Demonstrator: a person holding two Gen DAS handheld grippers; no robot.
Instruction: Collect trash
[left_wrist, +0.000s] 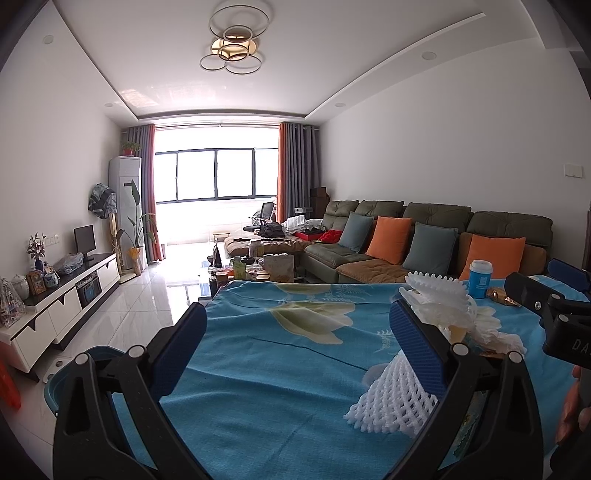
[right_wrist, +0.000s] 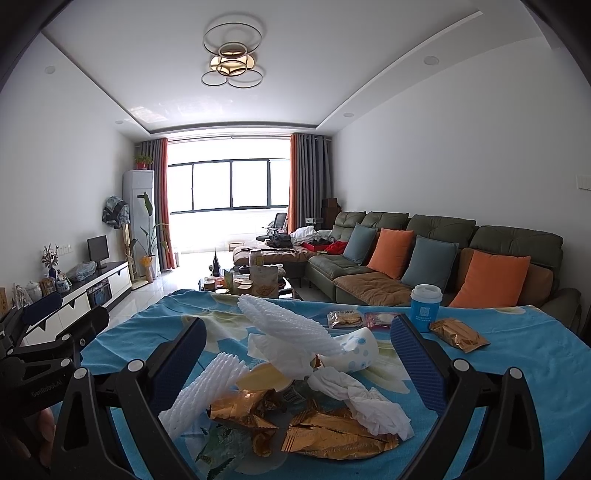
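A pile of trash lies on the blue flowered cloth (right_wrist: 517, 354): white foam nets (right_wrist: 288, 325), gold wrappers (right_wrist: 332, 432), crumpled tissue (right_wrist: 369, 402) and a crushed paper cup (right_wrist: 358, 350). My right gripper (right_wrist: 299, 360) is open, its fingers standing either side of the pile without touching it. My left gripper (left_wrist: 301, 347) is open over bare cloth, its right finger beside a foam net (left_wrist: 395, 398). Farther back stand a blue lidded cup (right_wrist: 426, 308), a gold packet (right_wrist: 458, 334) and two snack packets (right_wrist: 345, 319). Each gripper shows at the edge of the other's view.
A teal bin rim (left_wrist: 55, 384) shows low at the left beside the table. Beyond the table are a cluttered coffee table (left_wrist: 251, 269), a green sofa (left_wrist: 424, 221) with cushions on the right, and a TV cabinet (left_wrist: 66, 299) on the left. White tiled floor (left_wrist: 147, 295) lies between.
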